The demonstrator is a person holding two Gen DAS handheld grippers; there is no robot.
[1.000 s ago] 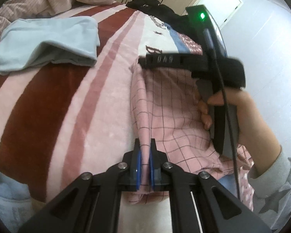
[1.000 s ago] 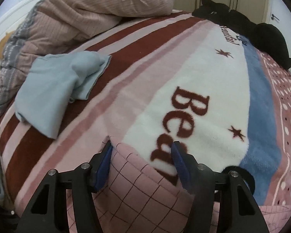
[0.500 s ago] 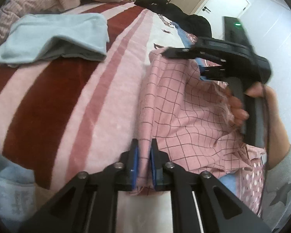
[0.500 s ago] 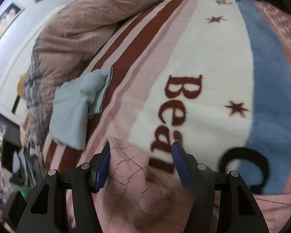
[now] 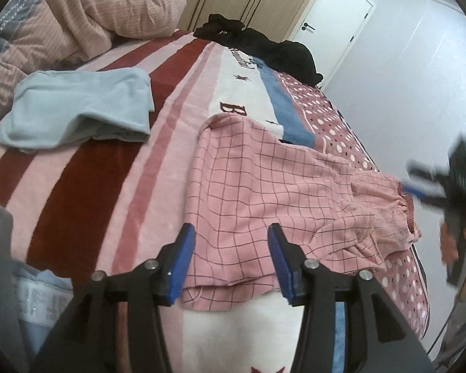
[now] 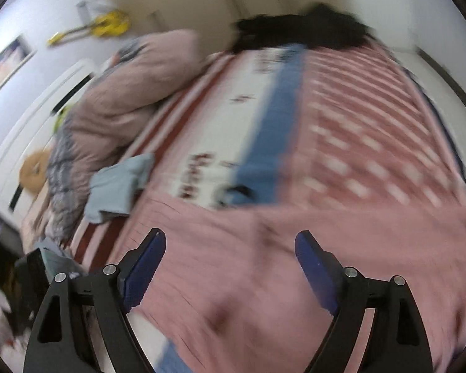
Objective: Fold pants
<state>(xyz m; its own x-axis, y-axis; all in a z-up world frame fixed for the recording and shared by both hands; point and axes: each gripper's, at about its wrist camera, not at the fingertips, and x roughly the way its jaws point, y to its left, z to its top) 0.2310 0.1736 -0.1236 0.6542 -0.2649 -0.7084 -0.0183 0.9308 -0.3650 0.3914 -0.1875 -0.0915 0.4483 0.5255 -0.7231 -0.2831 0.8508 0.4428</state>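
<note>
Pink checked cotton pants [image 5: 264, 192] lie folded on the striped fleece bed blanket [image 5: 87, 186], further folds likely remaining.
Left tool [image 5: 230, 258] and right tool [image 6: 230, 267], jaws just opening, hang spread above the cloth, pinching nothing.

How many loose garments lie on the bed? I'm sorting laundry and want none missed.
3. The checked pink pants lie nearest, beyond the left gripper; a light blue garment lies left of them; a black heap sits at the far end. More may be hidden.
</note>
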